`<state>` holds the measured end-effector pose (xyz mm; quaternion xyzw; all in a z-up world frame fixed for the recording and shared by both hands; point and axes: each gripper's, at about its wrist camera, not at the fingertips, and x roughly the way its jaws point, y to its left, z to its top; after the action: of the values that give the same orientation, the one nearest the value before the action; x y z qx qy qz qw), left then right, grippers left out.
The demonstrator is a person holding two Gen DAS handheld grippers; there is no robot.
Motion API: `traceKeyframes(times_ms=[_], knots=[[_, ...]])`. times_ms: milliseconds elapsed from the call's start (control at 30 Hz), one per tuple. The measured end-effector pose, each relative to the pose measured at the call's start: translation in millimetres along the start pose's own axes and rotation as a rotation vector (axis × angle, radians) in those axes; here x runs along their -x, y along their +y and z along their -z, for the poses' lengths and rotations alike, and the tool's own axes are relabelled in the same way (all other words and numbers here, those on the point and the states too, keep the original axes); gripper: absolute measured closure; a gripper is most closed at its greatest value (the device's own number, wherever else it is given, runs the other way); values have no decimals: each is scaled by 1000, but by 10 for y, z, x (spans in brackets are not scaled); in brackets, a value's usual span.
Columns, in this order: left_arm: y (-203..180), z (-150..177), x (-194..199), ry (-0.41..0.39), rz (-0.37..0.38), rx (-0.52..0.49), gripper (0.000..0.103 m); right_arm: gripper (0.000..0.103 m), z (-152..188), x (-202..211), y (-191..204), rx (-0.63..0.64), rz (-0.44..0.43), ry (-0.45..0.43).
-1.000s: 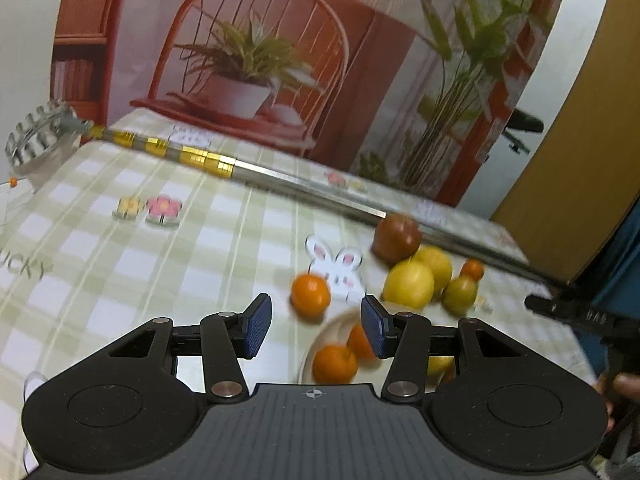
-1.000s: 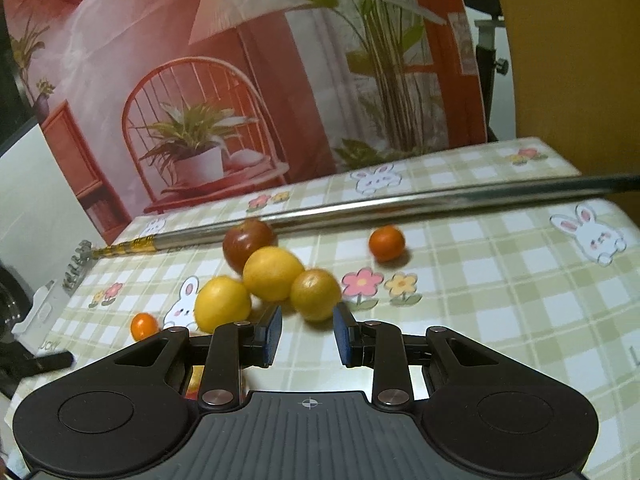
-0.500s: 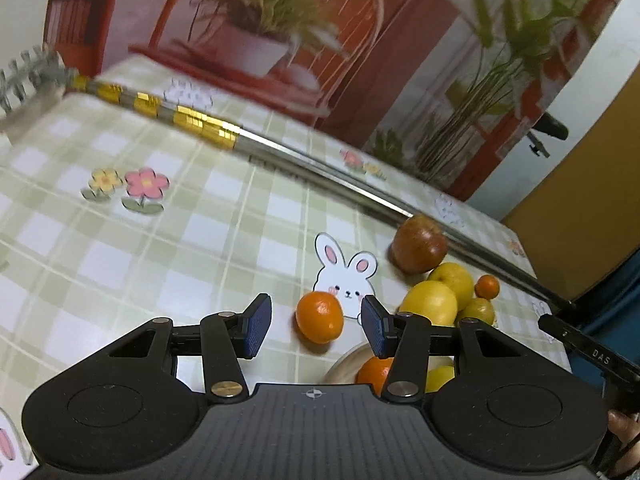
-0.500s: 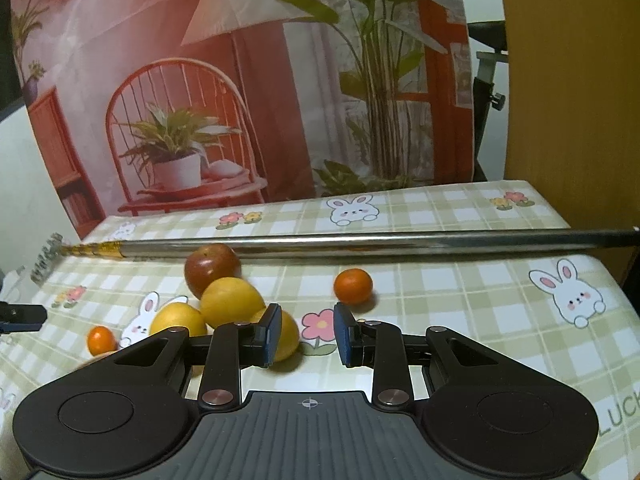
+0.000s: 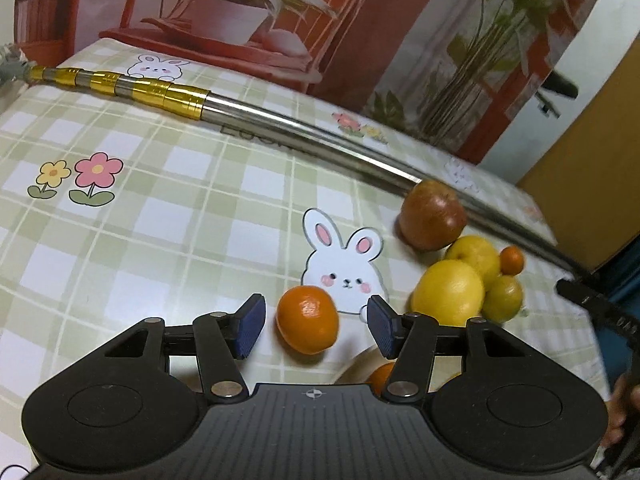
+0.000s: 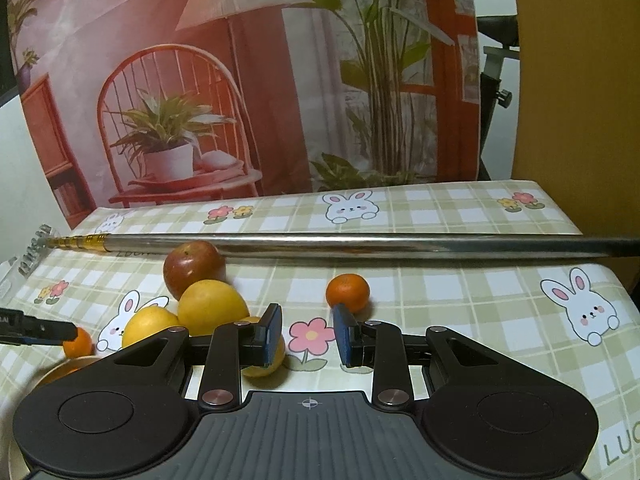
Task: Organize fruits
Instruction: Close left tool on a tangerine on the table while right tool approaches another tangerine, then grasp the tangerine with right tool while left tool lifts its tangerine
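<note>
In the left wrist view my left gripper (image 5: pixel 312 326) is open, its blue pads on either side of a small orange (image 5: pixel 307 319) that lies on the tablecloth, not touching it. A plate (image 5: pixel 354 366) with an orange (image 5: pixel 382 376) peeks out below the right finger. A red apple (image 5: pixel 432 216), two yellow fruits (image 5: pixel 448 294) and a small orange (image 5: pixel 512 260) lie to the right. In the right wrist view my right gripper (image 6: pixel 307 334) is open and empty above the cloth. A small orange (image 6: pixel 347 291) lies just beyond its right finger, a yellow-green fruit (image 6: pixel 266 360) behind its left one.
A long metal pole with gold bands (image 5: pixel 280 120) lies across the table behind the fruit; it also shows in the right wrist view (image 6: pixel 360 246). The apple (image 6: pixel 194 268) and yellow fruits (image 6: pixel 212 306) cluster left. The table's right edge (image 6: pixel 624 288) is close.
My left gripper has moved forward and down, so the small orange now sits between its open pads. My right gripper has drifted right and back; the yellow-green fruit is now behind its left finger.
</note>
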<state>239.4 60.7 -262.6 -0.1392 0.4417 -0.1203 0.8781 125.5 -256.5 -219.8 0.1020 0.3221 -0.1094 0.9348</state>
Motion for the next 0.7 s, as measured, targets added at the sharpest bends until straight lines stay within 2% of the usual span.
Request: traceKeyframes(times_ms=[100,200,467,700], knots=[[-17,16,-56,11,-14,-11,46,76,0,-40,-15,2,3,5],[-50,24,-58,2,-27,-46,65,76,0,-71,-34,-3,2,8],[-58,17,112,-44,-4,-44,66,74,15,-204,-102,-9,18,-1],[-134,-4,261,-92,6,-61,66,72,30,-481,-165,22,54,-27]])
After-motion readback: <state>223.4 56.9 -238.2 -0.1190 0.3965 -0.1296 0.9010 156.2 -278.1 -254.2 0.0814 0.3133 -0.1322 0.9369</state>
